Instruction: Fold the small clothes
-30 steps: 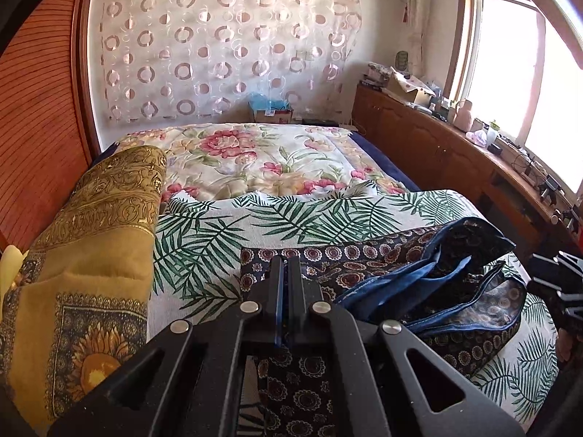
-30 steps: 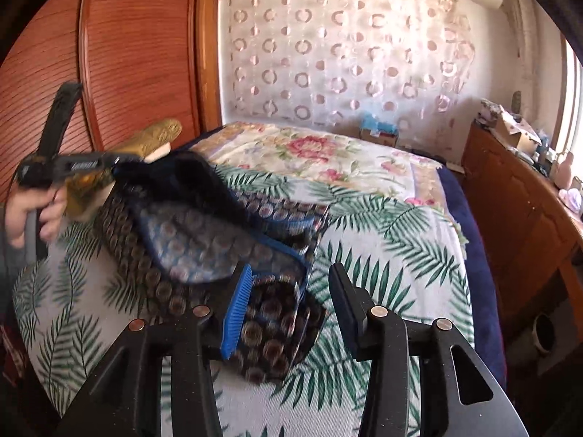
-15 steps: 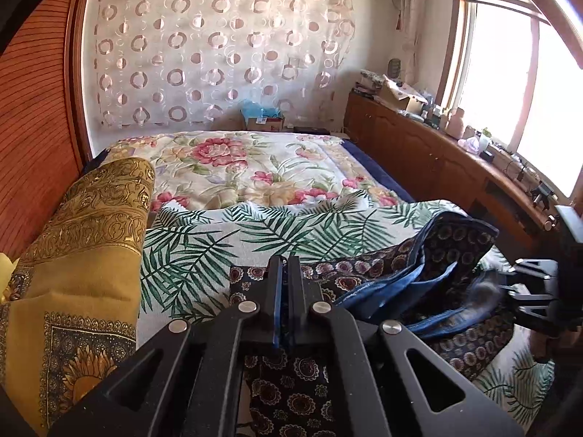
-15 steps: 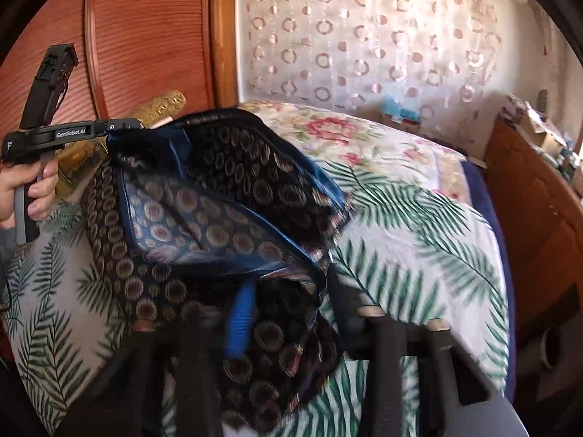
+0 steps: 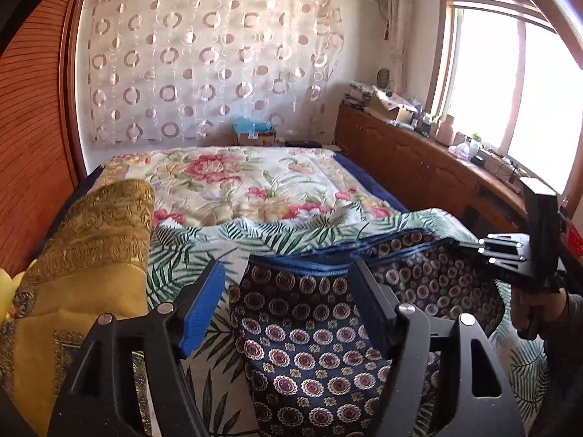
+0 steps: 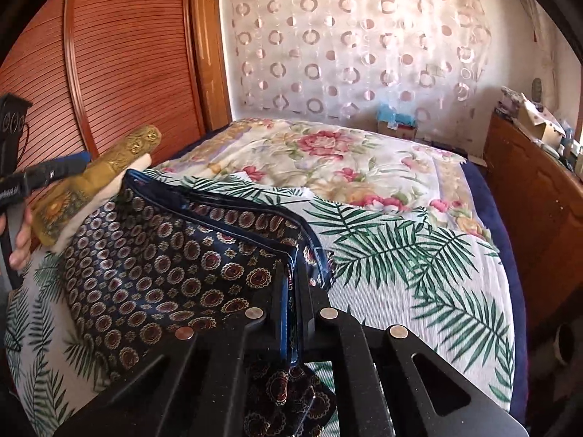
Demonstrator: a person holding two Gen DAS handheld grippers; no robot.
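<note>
A dark navy garment (image 5: 309, 327) with round medallions and blue trim lies on the palm-leaf sheet (image 6: 400, 255). My left gripper (image 5: 288, 284) hovers over its near left part. Its jaws are opening, and the trimmed edge lies between the fingers with no pad pressing on it. In the right wrist view, my right gripper (image 6: 291, 276) is shut on the garment (image 6: 164, 262) at its blue-trimmed corner. Each gripper shows in the other's view: the right gripper (image 5: 503, 255) at the garment's far right, the left gripper (image 6: 54, 171) at the far left, held by a hand (image 6: 20, 240).
A gold embroidered cushion (image 5: 91, 255) lies along the bed's left side, touching the garment's left end. A floral quilt (image 5: 237, 182) covers the far half of the bed. Red louvred doors (image 6: 109, 73) stand left, a cluttered wooden cabinet (image 5: 419, 160) runs under the window on the right.
My left gripper was shut on the garment and has opened, letting it go. My right gripper has closed on the trimmed edge and carried it leftward, and the garment now lies flatter.
</note>
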